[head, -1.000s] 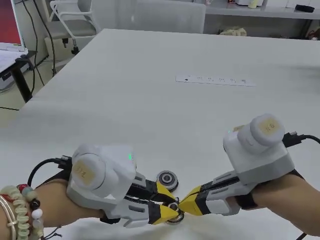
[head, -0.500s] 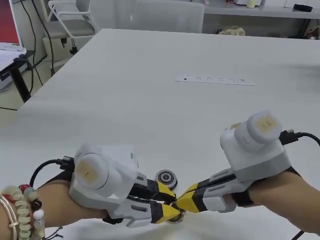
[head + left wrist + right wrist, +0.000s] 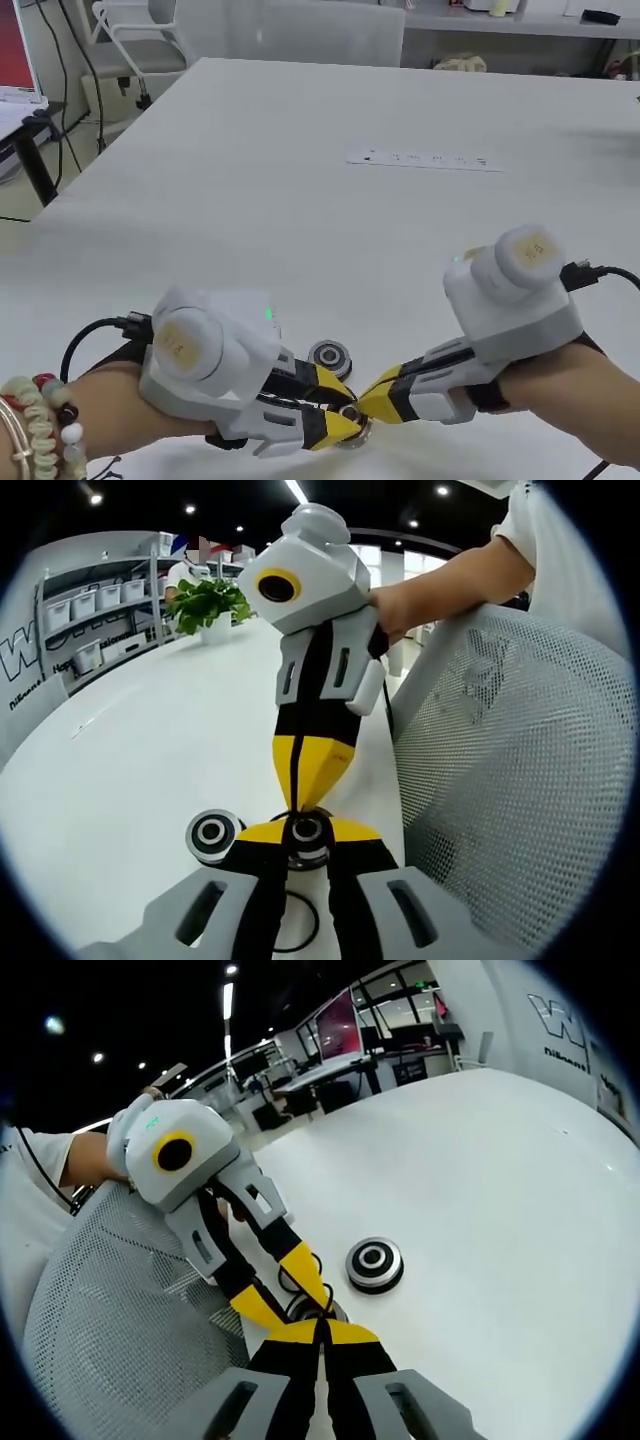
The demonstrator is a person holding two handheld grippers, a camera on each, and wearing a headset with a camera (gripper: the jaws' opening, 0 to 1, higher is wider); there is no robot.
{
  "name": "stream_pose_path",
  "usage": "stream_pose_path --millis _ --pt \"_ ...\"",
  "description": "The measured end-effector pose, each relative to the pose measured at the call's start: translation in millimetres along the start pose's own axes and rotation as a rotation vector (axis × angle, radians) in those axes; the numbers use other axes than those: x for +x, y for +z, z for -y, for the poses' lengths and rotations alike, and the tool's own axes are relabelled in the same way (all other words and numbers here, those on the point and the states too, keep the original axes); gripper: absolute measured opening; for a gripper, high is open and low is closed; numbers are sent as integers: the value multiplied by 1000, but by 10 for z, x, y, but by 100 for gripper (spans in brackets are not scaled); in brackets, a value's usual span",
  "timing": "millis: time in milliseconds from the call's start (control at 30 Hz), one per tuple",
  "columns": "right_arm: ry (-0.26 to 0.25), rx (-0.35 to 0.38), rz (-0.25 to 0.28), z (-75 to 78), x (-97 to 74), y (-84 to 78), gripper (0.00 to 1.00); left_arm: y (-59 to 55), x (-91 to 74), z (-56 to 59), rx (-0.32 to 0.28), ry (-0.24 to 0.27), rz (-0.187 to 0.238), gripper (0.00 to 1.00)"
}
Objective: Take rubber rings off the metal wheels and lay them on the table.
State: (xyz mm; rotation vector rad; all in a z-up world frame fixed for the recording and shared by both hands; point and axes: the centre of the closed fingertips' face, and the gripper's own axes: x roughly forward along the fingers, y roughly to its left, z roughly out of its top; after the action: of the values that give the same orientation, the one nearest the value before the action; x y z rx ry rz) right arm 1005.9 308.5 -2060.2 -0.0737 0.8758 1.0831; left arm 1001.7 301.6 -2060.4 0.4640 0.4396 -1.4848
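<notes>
A small metal wheel (image 3: 305,834) sits between the yellow jaw tips of my left gripper (image 3: 343,418), which is shut on it just above the white table (image 3: 300,220). My right gripper (image 3: 372,402) comes in from the right, jaws shut, with its tips pressed against the top rim of that wheel (image 3: 350,412), where the rubber ring would sit; the contact itself is hidden. A second wheel (image 3: 330,357) with its black ring on lies flat just beyond, also seen as the wheel (image 3: 375,1263). A loose black rubber ring (image 3: 316,923) lies on the table under my left gripper.
A white power strip (image 3: 423,159) lies mid-table farther out. A mesh chair back (image 3: 520,780) stands close at the table's near edge. Chairs (image 3: 140,40) and shelves line the far side. The table beyond the wheels is bare.
Both grippers stay joined at the held wheel. The view has shifted slightly; nothing else has visibly moved.
</notes>
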Motion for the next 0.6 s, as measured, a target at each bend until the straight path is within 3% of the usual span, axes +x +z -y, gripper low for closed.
stream_pose_path --millis 300,467,600 --pt "-7 10 14 20 -30 23 0 11 -78 3 56 -7 -36 12" --pt "-15 23 32 53 -66 52 0 125 -173 -12 51 -6 -4 26" --pt "-21 29 43 67 -82 69 0 182 -243 -20 50 -2 6 44"
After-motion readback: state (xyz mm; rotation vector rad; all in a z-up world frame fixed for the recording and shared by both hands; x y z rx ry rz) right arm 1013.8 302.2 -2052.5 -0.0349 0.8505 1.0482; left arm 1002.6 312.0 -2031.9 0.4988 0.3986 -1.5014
